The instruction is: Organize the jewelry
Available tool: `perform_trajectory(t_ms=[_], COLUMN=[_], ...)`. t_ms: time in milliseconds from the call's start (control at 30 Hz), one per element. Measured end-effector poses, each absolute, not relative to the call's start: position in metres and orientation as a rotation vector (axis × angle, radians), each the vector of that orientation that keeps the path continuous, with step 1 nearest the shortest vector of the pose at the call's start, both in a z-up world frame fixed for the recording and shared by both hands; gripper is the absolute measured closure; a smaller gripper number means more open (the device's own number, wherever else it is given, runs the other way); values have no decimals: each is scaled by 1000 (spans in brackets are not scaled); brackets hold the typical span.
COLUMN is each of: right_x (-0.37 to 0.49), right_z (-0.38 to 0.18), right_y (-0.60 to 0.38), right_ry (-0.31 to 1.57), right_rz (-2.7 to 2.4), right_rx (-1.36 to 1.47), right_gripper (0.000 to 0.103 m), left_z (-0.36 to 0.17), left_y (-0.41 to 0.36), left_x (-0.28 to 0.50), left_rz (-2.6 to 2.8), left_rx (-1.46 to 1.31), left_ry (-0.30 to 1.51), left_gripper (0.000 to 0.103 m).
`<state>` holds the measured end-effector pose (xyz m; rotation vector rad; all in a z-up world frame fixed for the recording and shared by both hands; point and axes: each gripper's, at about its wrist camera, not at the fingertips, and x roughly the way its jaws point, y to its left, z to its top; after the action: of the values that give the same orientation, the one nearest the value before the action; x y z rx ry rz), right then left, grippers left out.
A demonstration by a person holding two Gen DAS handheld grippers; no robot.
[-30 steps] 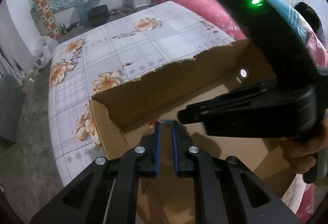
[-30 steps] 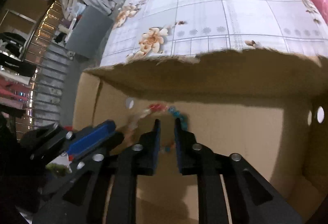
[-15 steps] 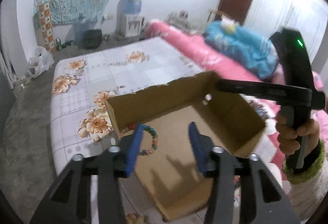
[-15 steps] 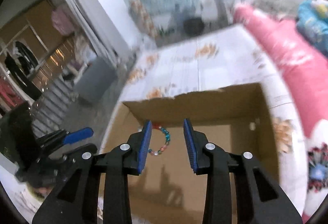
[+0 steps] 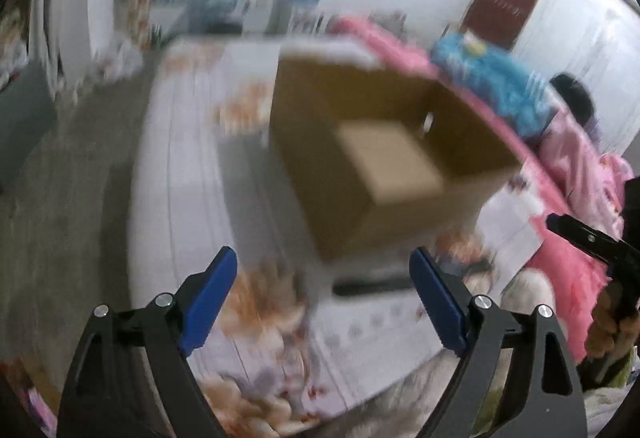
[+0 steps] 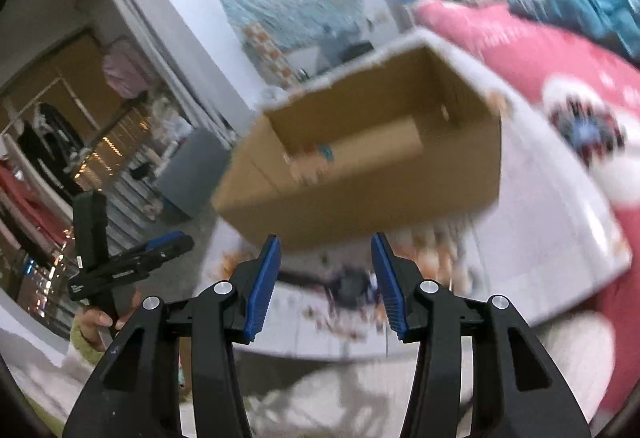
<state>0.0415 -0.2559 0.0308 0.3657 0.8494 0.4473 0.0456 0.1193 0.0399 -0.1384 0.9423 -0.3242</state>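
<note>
Beaded bracelet is being seen only as a blurred spot of red, teal and pale beads, lying on the floor of the cardboard box, near its left inner corner in the right wrist view. In the left wrist view it is being hidden or lost in the blur, so it cannot be told there.

Such a bracelet is being judged as light, loose and limp. The round beads are probably slippery and roll under the pads, so it is best being taken across the strand, with a few beads pinched together. A hard squeeze is not needed.

Nothing else is being made out inside the box, which is open at the top, with a torn upper edge, and is standing on the flowered bed sheet.

Both tongs are being held apart and empty, outside the box. The jaws of the left gripper have just been opening and are standing very wide. The jaws of the right gripper have just been opening too, to a moderate gap. Nothing is being held between them.

A dark small heap, perhaps more jewelry, is lying on the sheet in front of the box; it is too blurred to be named.
</note>
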Motion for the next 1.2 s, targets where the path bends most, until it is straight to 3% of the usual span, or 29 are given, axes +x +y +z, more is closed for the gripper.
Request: perform_trajectory(t_ms=[300, 433, 1200], right_x=[45, 53, 70], right_z=[-4, -9, -27], right_y=[-217, -205, -188], right_ry=[940, 937, 953], right_rz=[373, 369, 357], right_rx=[217, 171, 76], right_gripper=[57, 57, 58], left_z=[-33, -41, -39], left_y=[77, 53, 57], left_x=[46, 42, 43], left_rz=[-292, -293, -337], left_rx=[0, 171, 203], left_ry=[1107, 1119, 1067], left_gripper=[14, 5, 4])
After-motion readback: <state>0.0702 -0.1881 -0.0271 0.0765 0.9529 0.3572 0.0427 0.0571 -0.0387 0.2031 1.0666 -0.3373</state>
